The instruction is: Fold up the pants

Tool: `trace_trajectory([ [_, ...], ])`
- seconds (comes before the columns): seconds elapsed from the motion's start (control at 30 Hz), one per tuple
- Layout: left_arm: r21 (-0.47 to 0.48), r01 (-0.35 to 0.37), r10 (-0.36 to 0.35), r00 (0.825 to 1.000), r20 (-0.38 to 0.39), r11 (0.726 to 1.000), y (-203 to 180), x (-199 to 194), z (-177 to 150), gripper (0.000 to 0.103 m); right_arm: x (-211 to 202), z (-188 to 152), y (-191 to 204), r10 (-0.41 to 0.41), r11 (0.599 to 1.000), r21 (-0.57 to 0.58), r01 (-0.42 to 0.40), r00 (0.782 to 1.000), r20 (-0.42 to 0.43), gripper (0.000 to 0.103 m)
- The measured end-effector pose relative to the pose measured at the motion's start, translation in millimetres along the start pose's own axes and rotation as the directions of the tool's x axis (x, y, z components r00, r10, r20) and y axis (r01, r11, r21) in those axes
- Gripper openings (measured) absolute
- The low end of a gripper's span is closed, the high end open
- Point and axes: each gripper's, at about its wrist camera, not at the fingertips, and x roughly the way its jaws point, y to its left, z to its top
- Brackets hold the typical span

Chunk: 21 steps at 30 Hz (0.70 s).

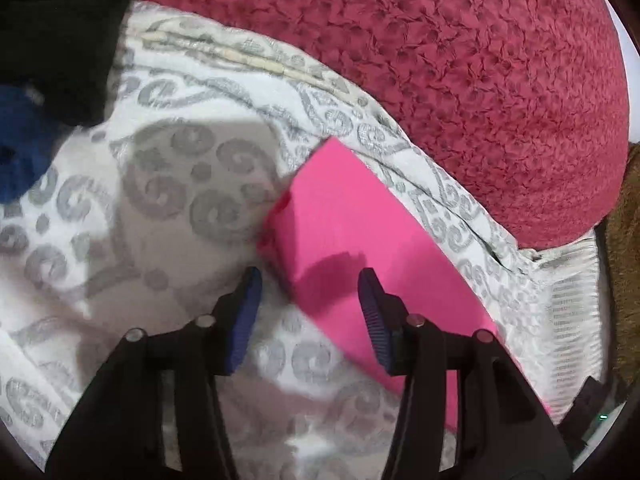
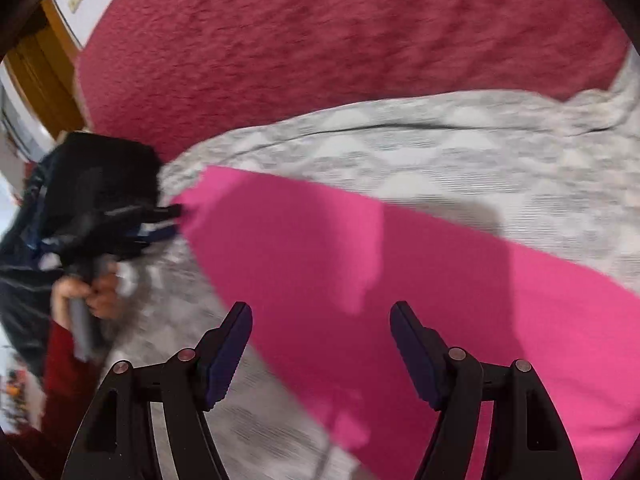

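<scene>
Bright pink pants (image 1: 344, 224) lie flat on a white and grey patterned bedspread (image 1: 168, 176). In the right wrist view the pants (image 2: 400, 280) stretch from upper left to lower right. My left gripper (image 1: 310, 280) is open and empty, hovering just above the near edge of the pants. My right gripper (image 2: 320, 316) is open and empty above the middle of the pants. The left gripper also shows in the right wrist view (image 2: 168, 220) at the left end of the pants, held by a hand (image 2: 92, 296).
A crimson textured blanket (image 1: 460, 80) covers the bed beyond the bedspread, also in the right wrist view (image 2: 320, 40). Dark blue cloth (image 1: 20, 140) lies at the left. A wooden door frame (image 2: 44, 68) stands at the far left.
</scene>
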Motion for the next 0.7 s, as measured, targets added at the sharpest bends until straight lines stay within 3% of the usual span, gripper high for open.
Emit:
trace_trajectory([
  [0.03,0.010,-0.010,0.010,1.000,0.004,1.000,-2,4,2,0.016,7,2,7,0.024,1.000,0.009,-0.024,1.000,-0.005,0.073],
  [0.13,-0.016,0.014,-0.014,1.000,0.013,1.000,4,6,5,0.007,24,3,22,0.059,0.998,0.035,-0.058,0.998,-0.031,0.073],
  [0.27,-0.015,0.044,-0.043,0.997,0.057,0.999,3,-7,5,0.006,16,-5,18,0.021,0.999,0.049,-0.019,0.999,-0.026,0.073],
  [0.43,0.085,-0.018,0.008,0.993,0.121,0.996,-23,-18,2,0.006,-18,-18,-14,-0.039,0.991,0.132,0.039,0.999,-0.006,0.073],
  [0.5,0.126,-0.063,0.044,0.988,0.148,0.990,-34,-22,1,0.006,-20,-28,-35,-0.077,0.980,0.180,0.085,0.996,-0.052,0.077],
  [0.57,0.163,-0.094,0.065,0.982,0.177,0.982,-48,-27,-2,0.006,-24,-32,-42,-0.038,0.986,0.164,0.042,0.999,-0.023,0.077],
  [0.63,0.218,-0.080,0.039,0.982,0.185,0.973,-71,-35,-7,0.006,-31,-30,-40,-0.039,0.984,0.174,0.046,0.998,-0.042,0.077],
  [0.7,0.281,-0.081,0.028,0.982,0.188,0.956,-99,-38,-16,0.006,-50,-30,-40,-0.001,0.984,0.179,0.000,1.000,0.004,0.077],
])
